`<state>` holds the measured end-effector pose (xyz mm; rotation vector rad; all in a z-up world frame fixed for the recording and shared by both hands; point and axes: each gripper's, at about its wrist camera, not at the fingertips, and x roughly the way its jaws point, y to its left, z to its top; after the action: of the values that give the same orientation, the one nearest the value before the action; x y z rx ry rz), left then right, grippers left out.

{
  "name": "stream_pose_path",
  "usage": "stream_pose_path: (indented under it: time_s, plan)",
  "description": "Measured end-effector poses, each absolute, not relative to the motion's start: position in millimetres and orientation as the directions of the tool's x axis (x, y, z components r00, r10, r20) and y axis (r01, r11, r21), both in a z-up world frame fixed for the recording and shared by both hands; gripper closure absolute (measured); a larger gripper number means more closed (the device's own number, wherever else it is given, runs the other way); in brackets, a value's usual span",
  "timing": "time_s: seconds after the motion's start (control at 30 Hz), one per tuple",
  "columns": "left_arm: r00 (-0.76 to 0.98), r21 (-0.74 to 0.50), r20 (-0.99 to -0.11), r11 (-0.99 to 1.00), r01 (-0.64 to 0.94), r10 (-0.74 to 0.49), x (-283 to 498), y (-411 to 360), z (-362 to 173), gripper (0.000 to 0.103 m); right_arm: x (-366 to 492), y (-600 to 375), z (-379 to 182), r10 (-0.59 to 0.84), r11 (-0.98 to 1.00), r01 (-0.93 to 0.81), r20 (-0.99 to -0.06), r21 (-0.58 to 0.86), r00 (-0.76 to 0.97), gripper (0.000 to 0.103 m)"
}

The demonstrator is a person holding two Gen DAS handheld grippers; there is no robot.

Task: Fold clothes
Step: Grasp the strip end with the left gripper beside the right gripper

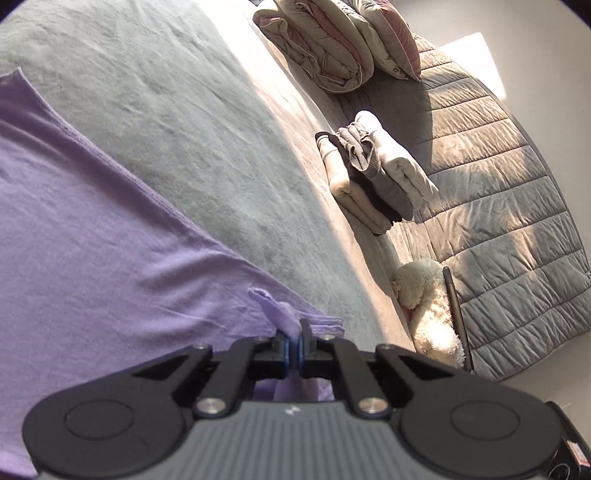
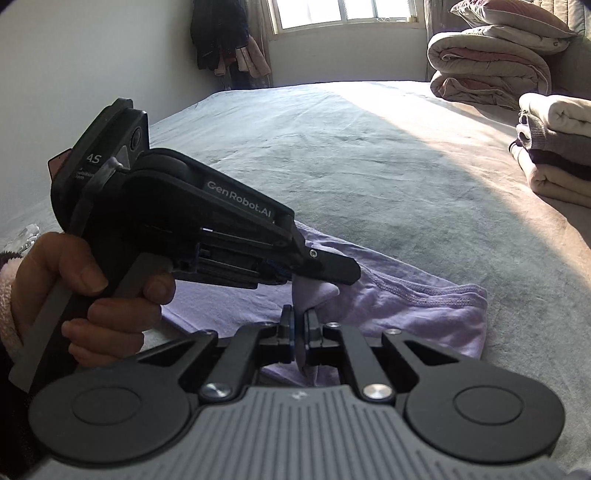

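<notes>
A lilac cotton garment (image 1: pixel 92 229) lies spread, softly creased, on the grey bedsheet (image 1: pixel 177 122). The left gripper (image 1: pixel 294 345) pinches a raised fold at its edge, and the right gripper (image 2: pixel 299 332) is clamped on another fold just beside it.

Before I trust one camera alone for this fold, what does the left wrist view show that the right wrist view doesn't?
Only the left wrist view shows the white plush toy and the quilted grey cover.

Only the right wrist view shows the window, the hanging dark clothes, the person's hand and the left tongs from the side.

Both show the purple garment, pinched by each view's own tongs (right tongs), the stack of folded clothes and the rolled duvet.
</notes>
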<state>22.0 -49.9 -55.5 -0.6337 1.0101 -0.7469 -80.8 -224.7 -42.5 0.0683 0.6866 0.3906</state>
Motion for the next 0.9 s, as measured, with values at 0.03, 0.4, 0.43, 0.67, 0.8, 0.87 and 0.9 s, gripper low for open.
stream_pose_path:
  time_s: [0.03,0.4,0.43,0.67,0.8,0.87,0.9]
  plan:
    - [0.345,-0.753,-0.513,0.605,0.258,-0.786,23,-45,-53,0.099,-77,-221,-42,0.386,0.921,-0.331,-0.598,0.205,0.703,0.096]
    - [0.453,-0.716,-0.53,0.665,0.215,-0.717,28,28,-47,0.099,-60,-168,-43,0.47,0.882,-0.347,-0.55,0.318,0.69,0.096]
    - [0.461,-0.713,-0.531,0.669,0.211,-0.711,28,33,-47,0.099,-58,-164,-44,0.472,0.881,-0.344,-0.55,0.326,0.689,0.096]
    - [0.501,-0.687,-0.539,0.698,0.204,-0.677,30,76,-50,0.099,-48,-125,-43,0.493,0.87,-0.358,-0.567,0.339,0.66,0.096]
    - [0.542,-0.67,-0.536,0.717,0.192,-0.647,31,107,-49,0.099,-37,-98,-45,0.518,0.854,-0.354,-0.564,0.38,0.643,0.096]
    - [0.557,-0.669,-0.539,0.722,0.173,-0.632,34,125,-49,0.099,-30,-83,-46,0.541,0.837,-0.339,-0.564,0.429,0.624,0.096]
    - [0.564,-0.669,-0.54,0.725,0.164,-0.625,35,135,-48,0.099,-27,-74,-47,0.55,0.83,-0.331,-0.561,0.449,0.618,0.096]
